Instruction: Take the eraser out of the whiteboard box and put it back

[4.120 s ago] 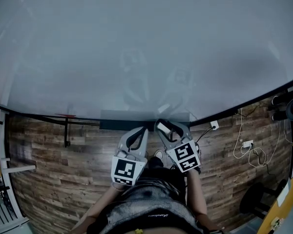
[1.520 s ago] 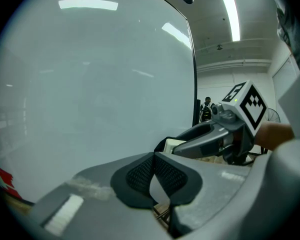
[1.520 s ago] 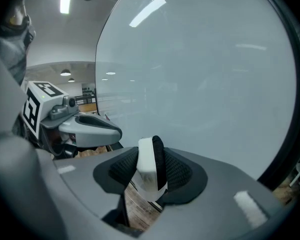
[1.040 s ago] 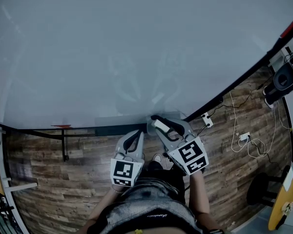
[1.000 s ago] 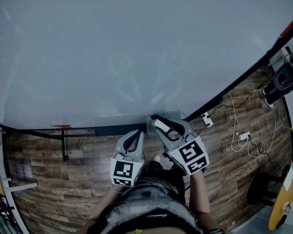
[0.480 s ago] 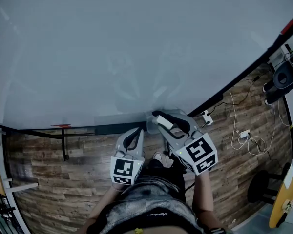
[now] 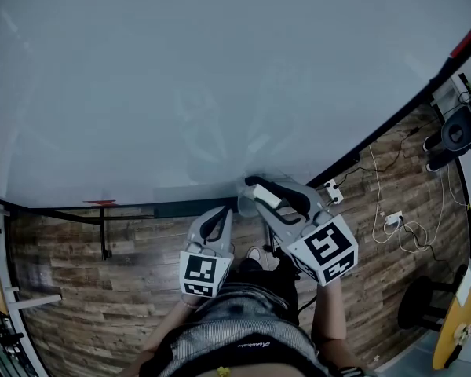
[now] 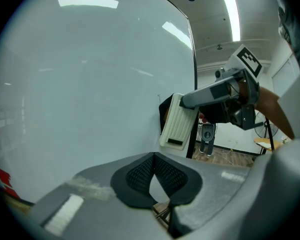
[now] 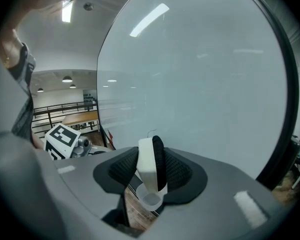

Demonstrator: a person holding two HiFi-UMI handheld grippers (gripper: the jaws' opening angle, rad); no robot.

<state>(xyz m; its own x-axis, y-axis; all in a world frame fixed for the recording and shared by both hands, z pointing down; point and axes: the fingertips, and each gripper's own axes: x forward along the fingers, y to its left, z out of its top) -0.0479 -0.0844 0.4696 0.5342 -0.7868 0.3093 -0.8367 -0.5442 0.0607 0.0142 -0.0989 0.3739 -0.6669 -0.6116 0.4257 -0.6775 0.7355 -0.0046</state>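
A white eraser with a black felt side stands on edge between the pads of my right gripper, which is shut on it just in front of the whiteboard. In the right gripper view the eraser hangs over a small clear box seen below the jaws. My left gripper rests lower and to the left, its pads meeting at the tips with nothing between them. From the left gripper view, the eraser shows its ribbed white back in the right gripper.
A dark ledge runs along the whiteboard's lower edge, with a red item at its left. On the wooden floor to the right lie cables and a power strip. A black speaker stands at the far right.
My right gripper has risen with the eraser and shows larger in the head view. The left gripper has stayed where it was.
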